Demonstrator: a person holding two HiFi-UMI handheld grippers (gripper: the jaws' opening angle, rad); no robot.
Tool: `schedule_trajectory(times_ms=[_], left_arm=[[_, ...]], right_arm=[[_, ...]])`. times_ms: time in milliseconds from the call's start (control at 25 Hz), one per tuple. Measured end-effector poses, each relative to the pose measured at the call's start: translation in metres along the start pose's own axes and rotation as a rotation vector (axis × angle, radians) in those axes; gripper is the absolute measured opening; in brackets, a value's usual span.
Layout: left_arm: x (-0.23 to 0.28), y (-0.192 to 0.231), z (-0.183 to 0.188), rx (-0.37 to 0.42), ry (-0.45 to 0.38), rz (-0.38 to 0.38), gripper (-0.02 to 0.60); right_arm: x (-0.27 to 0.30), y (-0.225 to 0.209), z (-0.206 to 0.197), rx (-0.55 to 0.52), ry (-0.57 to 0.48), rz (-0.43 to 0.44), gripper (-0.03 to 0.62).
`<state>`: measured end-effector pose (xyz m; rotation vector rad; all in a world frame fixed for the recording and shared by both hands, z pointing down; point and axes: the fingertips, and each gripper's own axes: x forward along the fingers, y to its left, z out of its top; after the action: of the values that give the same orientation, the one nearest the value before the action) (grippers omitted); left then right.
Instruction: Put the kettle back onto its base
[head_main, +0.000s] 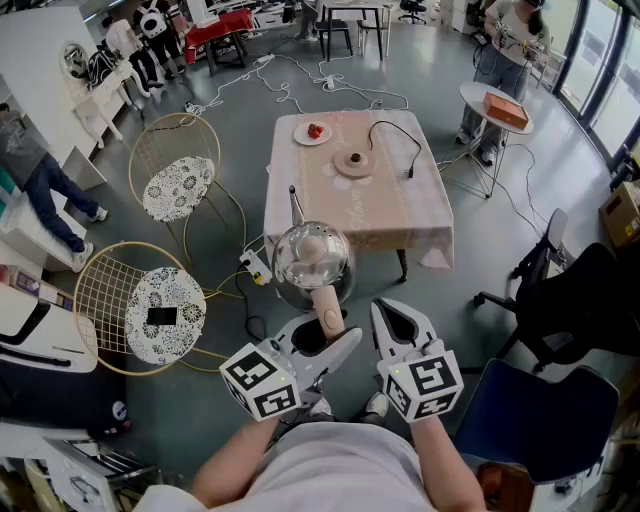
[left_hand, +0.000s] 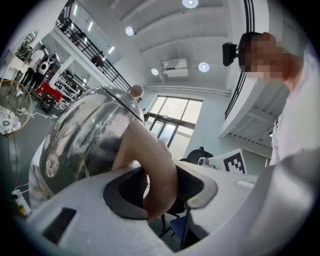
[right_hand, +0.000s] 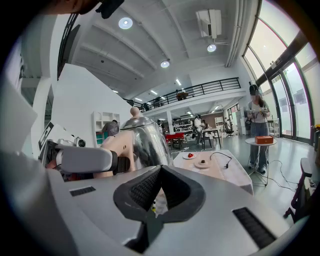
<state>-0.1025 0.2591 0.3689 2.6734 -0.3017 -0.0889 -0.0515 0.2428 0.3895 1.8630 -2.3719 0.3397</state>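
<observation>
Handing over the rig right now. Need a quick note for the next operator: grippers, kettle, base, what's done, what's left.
Left gripper: shut on the kettle by its handle; the kettle is in the air, near side of the table.
Right gripper: shut, empty, beside the left one.
Base: on the table, bare, cord attached.
Done: kettle lifted.
Left: carry it over, seat it on the base, release.

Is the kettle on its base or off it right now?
Off. The left gripper holds the kettle up by its handle; the round base sits bare farther off on the table.
</observation>
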Motion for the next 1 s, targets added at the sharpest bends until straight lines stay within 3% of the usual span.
schedule_trajectory(times_ms=[1000], left_arm=[[-0.038, 0.013, 0.01, 0.002, 0.014, -0.126, 0.164]], right_arm=[[0.017, 0.043, -0.002, 0.014, -0.008, -0.059, 0.005]])
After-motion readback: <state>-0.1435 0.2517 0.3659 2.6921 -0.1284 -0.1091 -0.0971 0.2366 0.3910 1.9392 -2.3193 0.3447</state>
